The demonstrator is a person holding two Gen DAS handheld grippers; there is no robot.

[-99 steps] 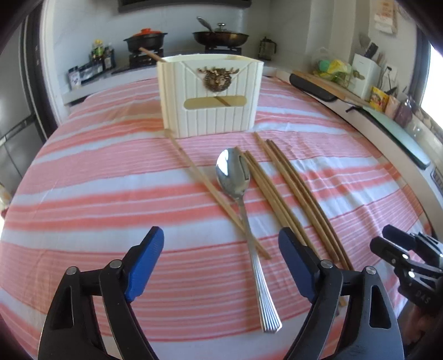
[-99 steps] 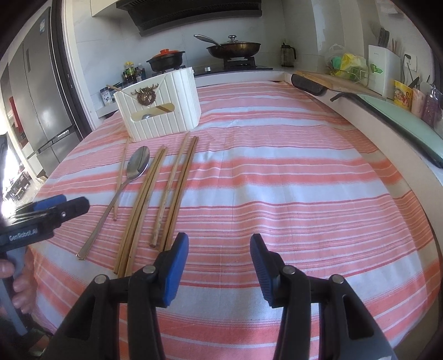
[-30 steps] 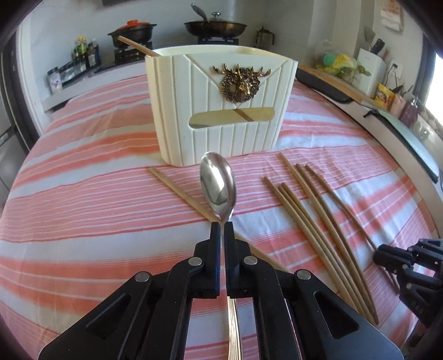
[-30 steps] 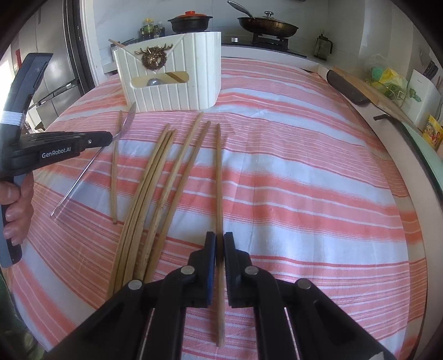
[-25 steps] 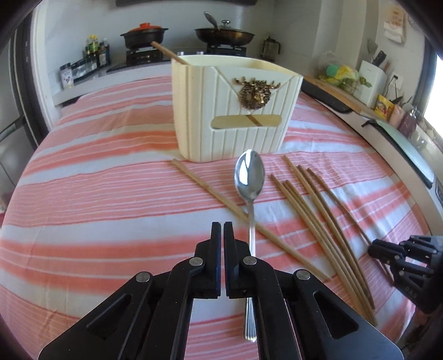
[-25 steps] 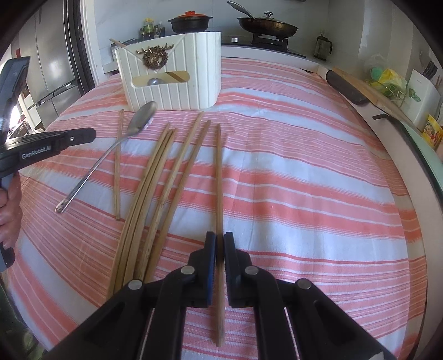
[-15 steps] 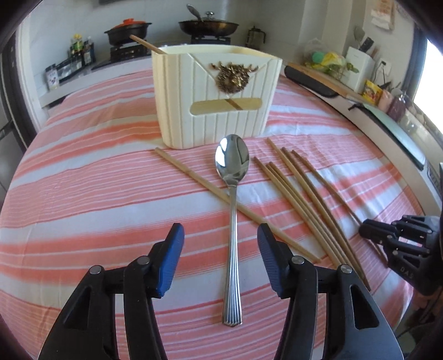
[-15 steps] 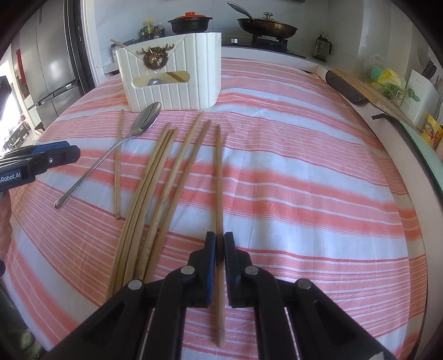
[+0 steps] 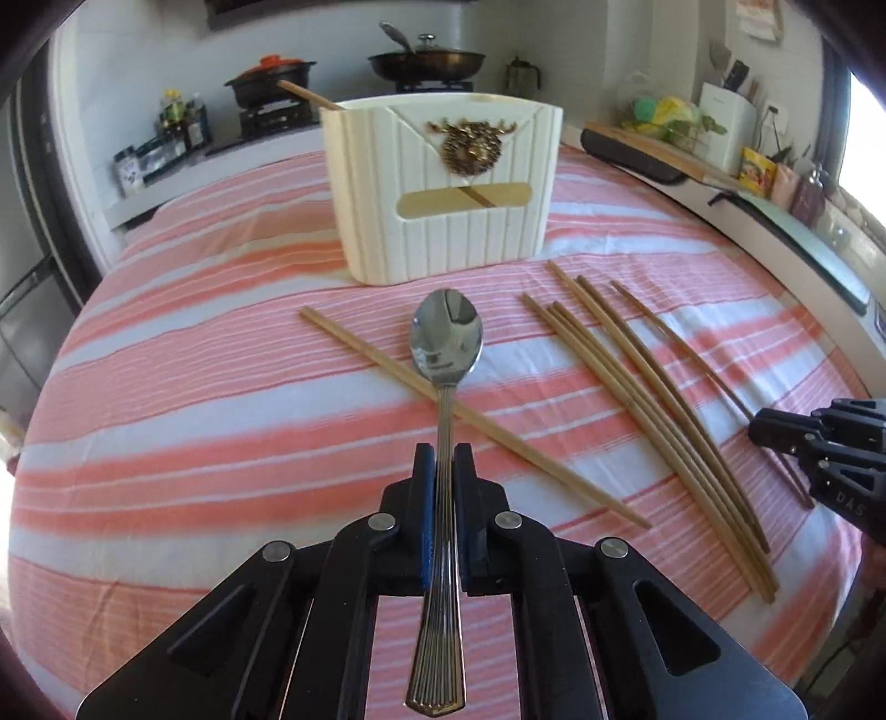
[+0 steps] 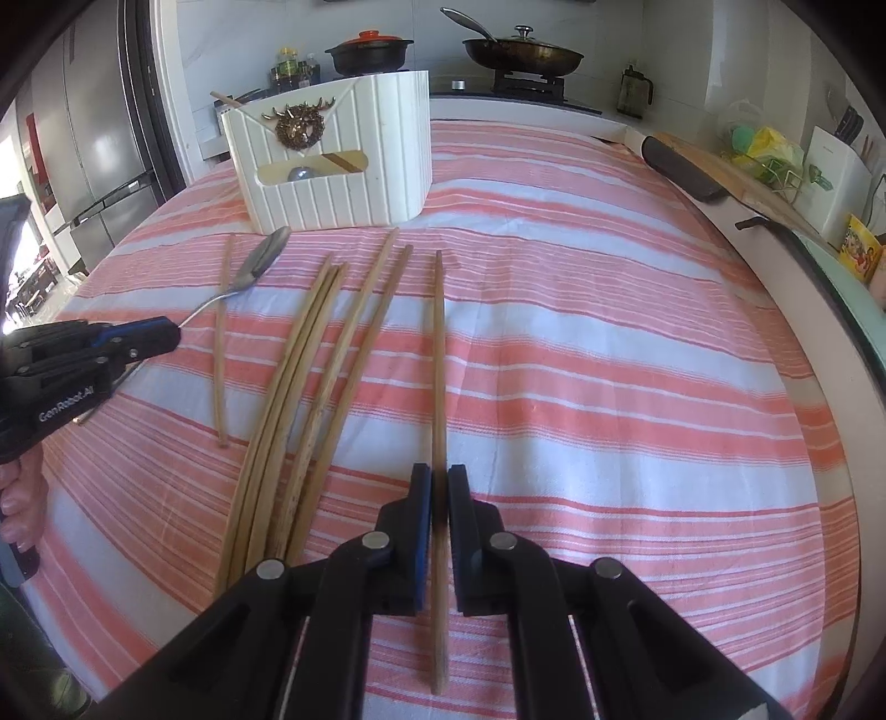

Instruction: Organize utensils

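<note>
My left gripper [image 9: 441, 471] is shut on the handle of a metal spoon [image 9: 446, 338], whose bowl points at the white utensil holder [image 9: 443, 188]. The spoon's handle crosses over one loose wooden chopstick [image 9: 387, 365]. My right gripper [image 10: 439, 487] is shut on a single wooden chopstick [image 10: 438, 354] that lies along the striped cloth toward the holder [image 10: 332, 160]. Several more chopsticks [image 10: 310, 376] lie to its left. The spoon [image 10: 260, 263] and left gripper [image 10: 133, 340] show at the left of the right wrist view. The right gripper [image 9: 819, 448] shows at the left wrist view's right edge.
The table wears a pink and white striped cloth [image 10: 609, 343]. One chopstick [image 9: 307, 94] stands in the holder. A counter with a cutting board [image 10: 714, 166] runs along the right. A stove with pots [image 10: 520, 52] is behind; a fridge [image 10: 83, 127] stands left.
My left gripper was open around the lying spoon half a second ago; now it has shut on the spoon's handle. The right gripper stays shut on its chopstick.
</note>
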